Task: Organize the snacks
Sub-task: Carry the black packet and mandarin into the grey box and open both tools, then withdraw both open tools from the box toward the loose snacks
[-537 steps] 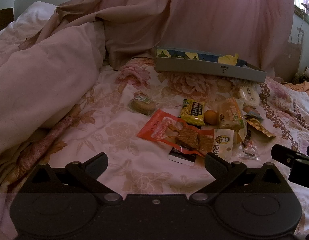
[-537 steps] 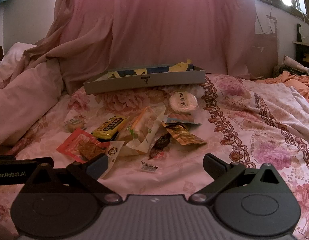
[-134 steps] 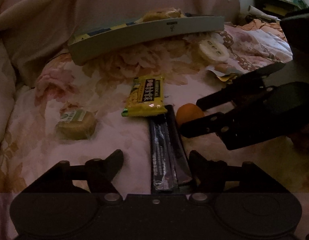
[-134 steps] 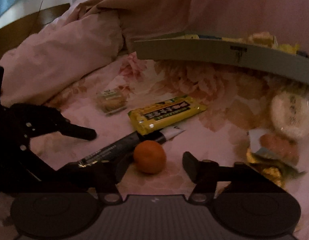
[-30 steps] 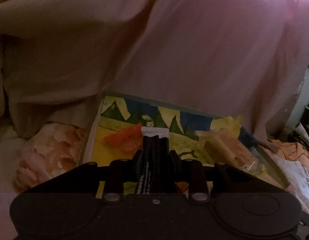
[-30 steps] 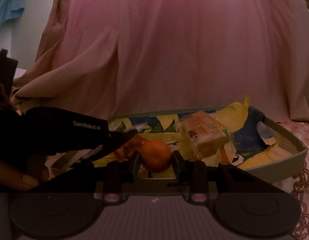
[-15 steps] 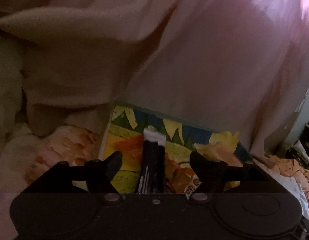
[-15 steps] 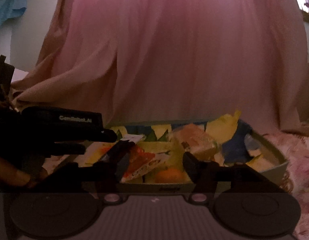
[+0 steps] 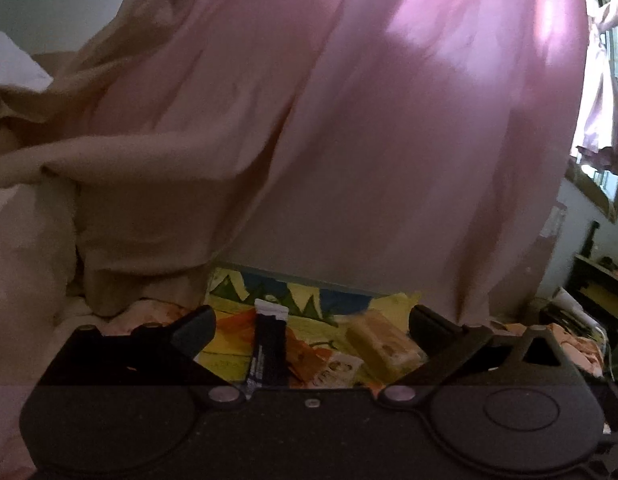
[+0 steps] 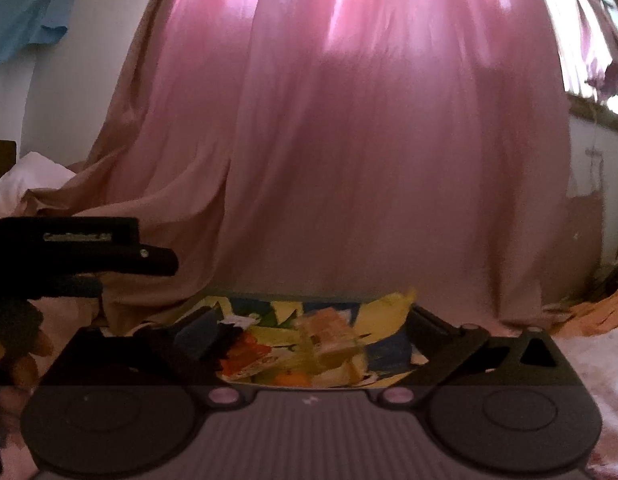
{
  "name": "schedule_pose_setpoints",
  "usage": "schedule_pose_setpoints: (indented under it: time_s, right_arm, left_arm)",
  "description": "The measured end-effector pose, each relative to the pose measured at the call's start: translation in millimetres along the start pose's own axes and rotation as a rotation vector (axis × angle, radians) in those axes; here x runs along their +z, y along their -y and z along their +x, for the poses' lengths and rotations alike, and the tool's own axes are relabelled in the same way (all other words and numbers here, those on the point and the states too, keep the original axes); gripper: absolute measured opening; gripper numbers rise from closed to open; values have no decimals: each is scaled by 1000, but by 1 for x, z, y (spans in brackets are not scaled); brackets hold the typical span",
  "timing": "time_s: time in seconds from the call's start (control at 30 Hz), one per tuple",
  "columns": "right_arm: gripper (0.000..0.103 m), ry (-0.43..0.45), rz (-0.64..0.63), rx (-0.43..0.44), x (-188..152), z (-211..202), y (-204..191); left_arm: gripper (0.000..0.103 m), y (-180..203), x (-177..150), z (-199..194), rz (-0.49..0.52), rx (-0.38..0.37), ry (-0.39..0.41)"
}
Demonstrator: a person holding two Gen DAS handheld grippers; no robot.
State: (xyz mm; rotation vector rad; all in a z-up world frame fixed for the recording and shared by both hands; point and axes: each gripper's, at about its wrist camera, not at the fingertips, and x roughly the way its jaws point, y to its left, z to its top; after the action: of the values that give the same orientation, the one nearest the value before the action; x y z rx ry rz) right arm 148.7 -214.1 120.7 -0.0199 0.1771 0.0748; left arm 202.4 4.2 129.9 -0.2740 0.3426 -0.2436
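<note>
The shallow grey box (image 9: 293, 278) with a yellow and blue lining lies under both grippers, against the pink curtain. In the left wrist view a long black snack pack (image 9: 269, 350) rests in it beside an orange packet (image 9: 305, 356) and a wrapped bread (image 9: 383, 346). My left gripper (image 9: 312, 326) is above the box, its jaws opening wide, nothing pressed between the pads. In the right wrist view the small orange (image 10: 291, 379) lies in the box with the orange packet (image 10: 249, 356) and the bread (image 10: 329, 336). My right gripper (image 10: 311, 326) is above it, jaws opening, holding nothing.
The pink curtain (image 10: 349, 140) hangs just behind the box. A beige blanket (image 9: 129, 184) is heaped at the left. The left gripper's body (image 10: 81, 248) and a hand (image 10: 17, 344) show at the left of the right wrist view. Orange cloth (image 10: 601, 312) lies far right.
Both grippers let go: the black pack and the orange now lie in the box. Both sets of jaws spread wide, and both grippers rose and drew back from the box.
</note>
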Motion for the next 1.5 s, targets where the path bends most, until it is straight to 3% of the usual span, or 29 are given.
schedule_pose_setpoints:
  time_s: [0.4,0.73,1.0,1.5]
  right_arm:
    - [103,7,-13,-47,-10,-84,11]
    - [103,-93,-20,-42,-43,-124,5]
    - [103,-184,-37,-44,-62,-136,-1]
    - [103,-418,-31,-24,-101,-112,-4]
  left_arm:
    - [102,9,-27,-80,58,2,5]
    - [102,14,-74,-112,193,-36,-48]
    - [102,3,-106,-115,222,-8,-153]
    - [102,-4,-141,-92,273,-5,-304]
